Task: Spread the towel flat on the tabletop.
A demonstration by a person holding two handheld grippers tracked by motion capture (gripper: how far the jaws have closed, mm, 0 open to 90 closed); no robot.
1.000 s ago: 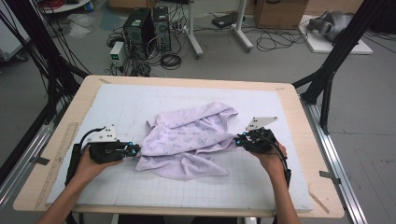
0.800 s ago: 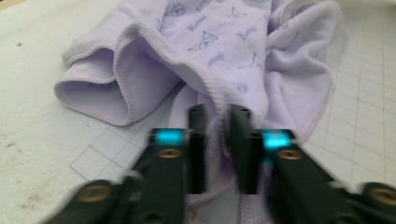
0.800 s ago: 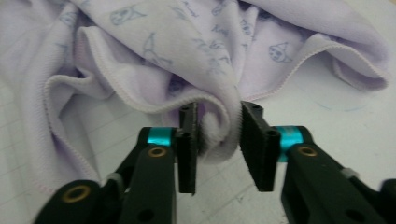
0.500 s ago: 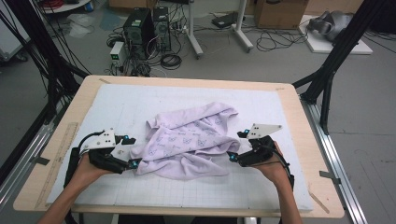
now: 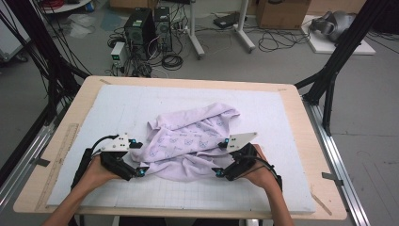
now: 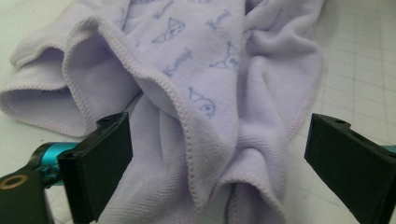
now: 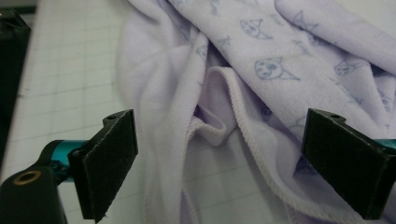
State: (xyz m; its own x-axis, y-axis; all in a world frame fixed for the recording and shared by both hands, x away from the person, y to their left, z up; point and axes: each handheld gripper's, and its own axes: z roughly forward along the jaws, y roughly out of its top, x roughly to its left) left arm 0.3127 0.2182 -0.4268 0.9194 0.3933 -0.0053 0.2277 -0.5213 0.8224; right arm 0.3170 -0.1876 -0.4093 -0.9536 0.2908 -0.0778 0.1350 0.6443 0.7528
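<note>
Both claws just opened and slid toward table's near edge, left claw [image 5: 139,157] and right claw [image 5: 219,159] wide, crumpled lilac towel [image 5: 190,141] hems between pads unpinched, open table [image 5: 291,132] all round.

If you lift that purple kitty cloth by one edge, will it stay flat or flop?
It would probably flop: the cloth already lies crumpled in soft folds. It looks light and thin, so it should lift easily. Its fuzzy surface likely won't slip from a claw.
</note>
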